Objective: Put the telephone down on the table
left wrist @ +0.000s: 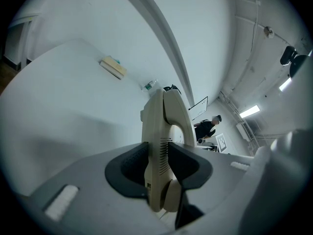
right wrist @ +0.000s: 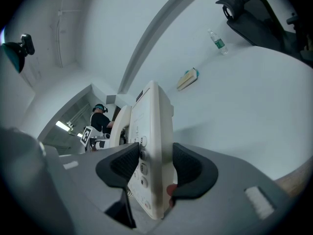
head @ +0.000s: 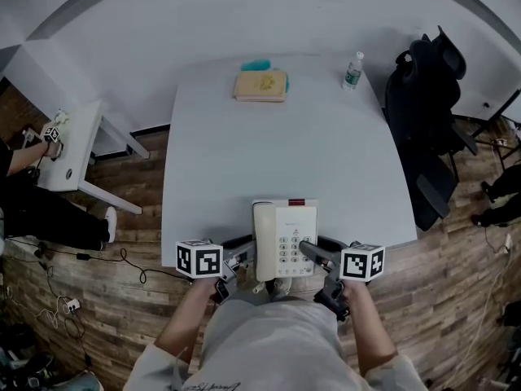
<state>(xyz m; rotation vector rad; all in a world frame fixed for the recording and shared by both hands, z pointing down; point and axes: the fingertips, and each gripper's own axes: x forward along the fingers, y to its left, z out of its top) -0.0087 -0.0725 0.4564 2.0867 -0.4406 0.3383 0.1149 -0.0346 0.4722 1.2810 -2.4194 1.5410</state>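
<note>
A cream telephone (head: pixel 283 239) with its handset on the left and its keypad on the right hangs over the near edge of the white table (head: pixel 269 153). My left gripper (head: pixel 242 261) is shut on its handset side. In the left gripper view the dark pads (left wrist: pixel 131 166) press the cream body (left wrist: pixel 164 124) from both sides. My right gripper (head: pixel 314 253) is shut on the keypad side, where the phone (right wrist: pixel 154 116) stands edge-on between the pads (right wrist: pixel 188 168). Whether the base touches the table I cannot tell.
A tan book (head: pixel 260 85) with a teal thing behind it lies at the table's far edge, and a water bottle (head: pixel 352 70) stands to its right. A black office chair (head: pixel 427 112) stands on the right, a small white side table (head: pixel 73 149) and a seated person (head: pixel 32 202) on the left.
</note>
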